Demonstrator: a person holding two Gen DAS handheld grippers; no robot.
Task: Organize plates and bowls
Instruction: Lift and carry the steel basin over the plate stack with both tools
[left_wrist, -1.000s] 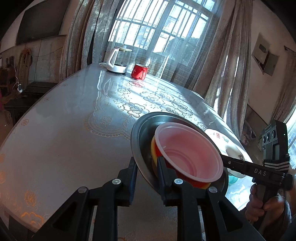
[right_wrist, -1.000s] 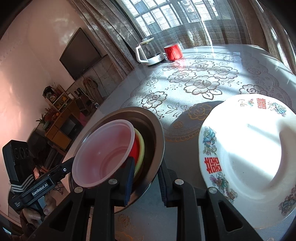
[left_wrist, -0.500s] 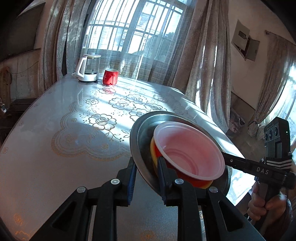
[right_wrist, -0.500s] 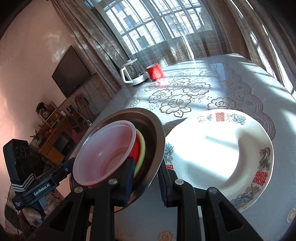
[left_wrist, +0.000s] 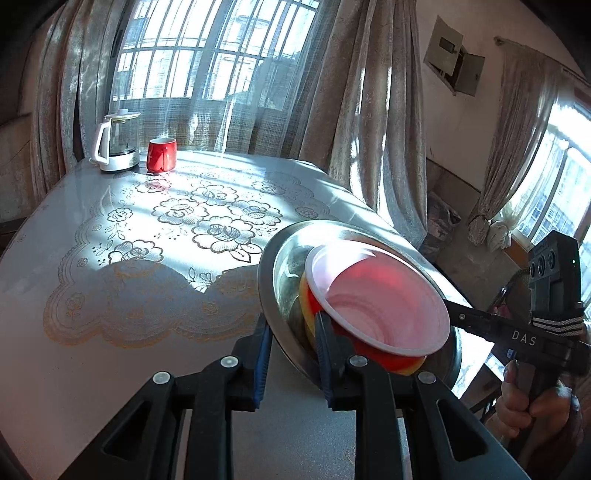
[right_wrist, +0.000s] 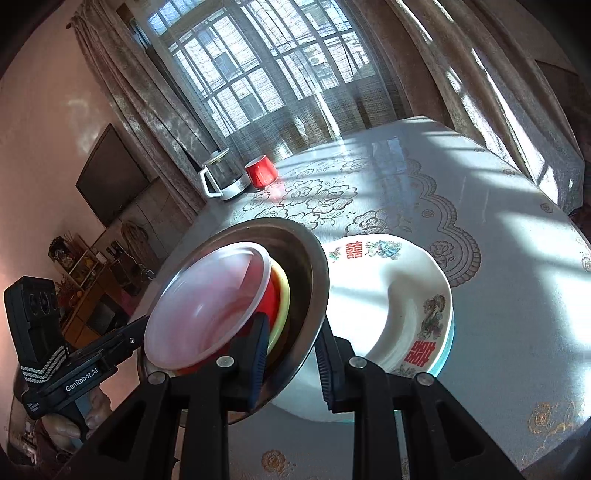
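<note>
A steel bowl (left_wrist: 284, 266) hangs tilted above the table, carried from both sides. Nested in it are a yellow bowl (left_wrist: 410, 367), a red bowl (left_wrist: 365, 350) and, on top, a translucent plastic bowl (left_wrist: 376, 306). My left gripper (left_wrist: 291, 325) is shut on the near rim. The right gripper (left_wrist: 458, 315) clamps the opposite rim. In the right wrist view my right gripper (right_wrist: 291, 325) pinches the steel bowl (right_wrist: 310, 266), and the left gripper (right_wrist: 136, 332) holds the far side. A white patterned plate (right_wrist: 369, 295) lies on the table just right of the stack, partly under it.
A glass kettle (left_wrist: 116, 142) and a red mug (left_wrist: 161, 155) stand at the table's far end by the window. The lace-patterned tablecloth (left_wrist: 110, 332) covers the table. A teal rim (right_wrist: 445, 354) shows under the white plate. A person's hand (left_wrist: 524, 402) grips the right handle.
Both grippers have carried the bowl stack sideways and a little up. In the right wrist view the white plate has slid from the right edge to beside and under the steel bowl.
</note>
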